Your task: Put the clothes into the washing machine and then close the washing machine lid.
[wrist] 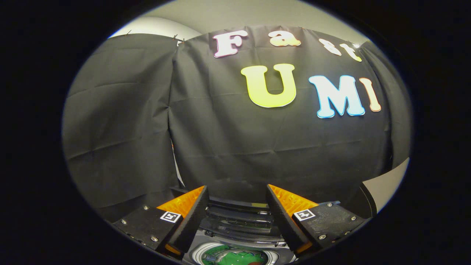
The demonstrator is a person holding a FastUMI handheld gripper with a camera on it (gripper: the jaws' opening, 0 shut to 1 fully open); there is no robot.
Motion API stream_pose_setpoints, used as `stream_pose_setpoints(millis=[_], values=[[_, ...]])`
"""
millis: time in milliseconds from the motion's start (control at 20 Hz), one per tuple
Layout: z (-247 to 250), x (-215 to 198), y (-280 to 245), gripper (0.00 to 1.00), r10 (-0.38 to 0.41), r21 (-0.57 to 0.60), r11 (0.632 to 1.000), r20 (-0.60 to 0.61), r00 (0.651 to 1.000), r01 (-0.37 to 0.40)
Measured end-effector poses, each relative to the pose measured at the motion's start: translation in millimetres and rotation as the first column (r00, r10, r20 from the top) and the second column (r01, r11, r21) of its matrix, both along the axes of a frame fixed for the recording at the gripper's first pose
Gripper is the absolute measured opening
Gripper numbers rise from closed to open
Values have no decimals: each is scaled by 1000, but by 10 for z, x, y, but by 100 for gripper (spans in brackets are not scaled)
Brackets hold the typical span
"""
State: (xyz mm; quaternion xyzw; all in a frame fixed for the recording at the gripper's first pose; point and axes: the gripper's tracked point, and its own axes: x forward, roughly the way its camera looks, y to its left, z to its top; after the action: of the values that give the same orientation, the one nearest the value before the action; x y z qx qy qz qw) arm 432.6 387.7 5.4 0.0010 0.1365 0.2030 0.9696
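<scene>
Green clothes (235, 256) are seen lying inside the washing machine (239, 235), whose lid (239, 215) is raised behind the drum. The gripper (237, 209) is held released above the machine's opening, nothing between its spread fingers (191, 217).

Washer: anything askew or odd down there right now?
Nothing stands out. The washer sits below the open gripper with its lid up, and green clothes lie inside the drum. Nothing looks spilled or damaged.
</scene>
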Motion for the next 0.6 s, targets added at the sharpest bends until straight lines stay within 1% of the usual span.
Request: stream_pose_setpoints(millis=[300, 500, 600], values=[[-155, 399, 85, 96, -61, -30, 998, -133, 989, 57], [-307, 578, 168, 96, -96, -34, 995, -249, 964, 91], [-409, 653, 207, 96, -111, -43, 994, -307, 945, 103]])
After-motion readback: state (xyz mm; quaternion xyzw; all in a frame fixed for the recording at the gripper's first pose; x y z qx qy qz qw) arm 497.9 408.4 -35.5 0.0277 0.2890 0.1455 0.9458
